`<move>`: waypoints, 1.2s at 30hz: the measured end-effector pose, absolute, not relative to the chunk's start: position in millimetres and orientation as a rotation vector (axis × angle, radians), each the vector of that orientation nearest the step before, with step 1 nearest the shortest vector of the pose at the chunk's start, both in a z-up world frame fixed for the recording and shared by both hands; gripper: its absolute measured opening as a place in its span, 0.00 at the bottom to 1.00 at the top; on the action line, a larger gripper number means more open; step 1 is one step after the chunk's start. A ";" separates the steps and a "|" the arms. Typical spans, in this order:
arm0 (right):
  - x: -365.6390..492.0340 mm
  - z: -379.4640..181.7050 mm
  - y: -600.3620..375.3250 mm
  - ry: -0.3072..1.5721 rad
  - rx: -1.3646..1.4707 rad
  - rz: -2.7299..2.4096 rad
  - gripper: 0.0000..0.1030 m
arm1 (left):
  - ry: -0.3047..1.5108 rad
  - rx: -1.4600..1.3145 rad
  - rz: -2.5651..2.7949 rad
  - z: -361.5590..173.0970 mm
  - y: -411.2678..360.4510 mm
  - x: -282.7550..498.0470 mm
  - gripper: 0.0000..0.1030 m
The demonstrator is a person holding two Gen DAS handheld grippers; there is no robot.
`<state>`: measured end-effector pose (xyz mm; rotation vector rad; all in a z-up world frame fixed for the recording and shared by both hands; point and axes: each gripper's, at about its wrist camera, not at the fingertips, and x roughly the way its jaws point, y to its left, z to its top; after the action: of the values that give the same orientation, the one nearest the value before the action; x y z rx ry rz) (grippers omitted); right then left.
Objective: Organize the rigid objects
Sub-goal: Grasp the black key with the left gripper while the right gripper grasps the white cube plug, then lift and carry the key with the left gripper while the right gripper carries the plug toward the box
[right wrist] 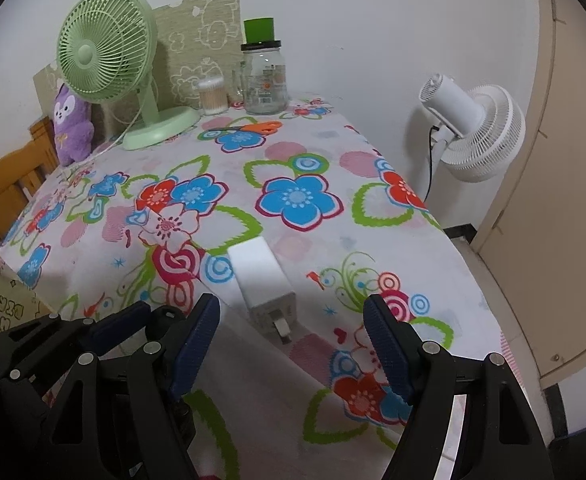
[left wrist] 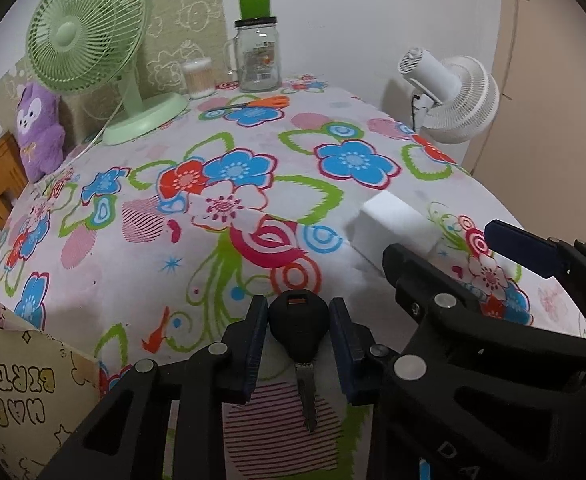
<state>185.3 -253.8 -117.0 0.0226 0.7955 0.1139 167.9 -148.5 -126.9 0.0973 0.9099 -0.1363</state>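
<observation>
A black-headed key (left wrist: 299,328) lies on the floral tablecloth (left wrist: 253,216) between the fingers of my left gripper (left wrist: 299,344). The pads stand close on both sides of the key's head with a small gap each side; the gripper is open. A white charger plug (right wrist: 263,284) lies just ahead of my right gripper (right wrist: 291,344), prongs toward me. The right gripper is open wide and empty. The charger also shows in the left wrist view (left wrist: 393,226), beyond the right gripper's fingers (left wrist: 525,248). Orange-handled scissors (right wrist: 249,128) lie far back on the table.
At the back stand a green desk fan (right wrist: 109,64), a glass jar (right wrist: 263,80) with a green cup on top, a swab container (right wrist: 213,96) and a purple plush (right wrist: 71,128). A white fan (right wrist: 473,128) stands beyond the table's right edge. A paper bag (left wrist: 17,392) is at the left.
</observation>
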 end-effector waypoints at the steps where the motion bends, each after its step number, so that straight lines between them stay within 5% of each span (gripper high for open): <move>1: 186.8 -117.3 -252.3 0.796 0.022 0.114 0.75 | 0.914 0.094 -0.134 -127.6 -147.3 169.4 0.31; 12: 211.2 -128.1 -240.4 0.799 0.049 0.105 0.75 | 0.921 0.074 -0.111 -130.5 -139.4 180.7 0.31; 17: 217.9 -130.8 -239.2 0.814 0.073 0.126 0.45 | 0.918 0.077 -0.107 -130.7 -138.5 183.7 0.31; 20: 218.9 -132.2 -239.7 0.827 0.077 0.128 0.38 | 0.915 0.085 -0.106 -130.7 -139.5 183.5 0.31; 36: 195.3 -120.5 -245.8 0.818 0.047 0.053 0.30 | 0.910 0.102 -0.147 -121.1 -146.3 165.8 0.30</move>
<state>195.3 -245.8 -120.5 0.0467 0.8179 0.0526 165.8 -146.3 -121.1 0.1019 0.9104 -0.1470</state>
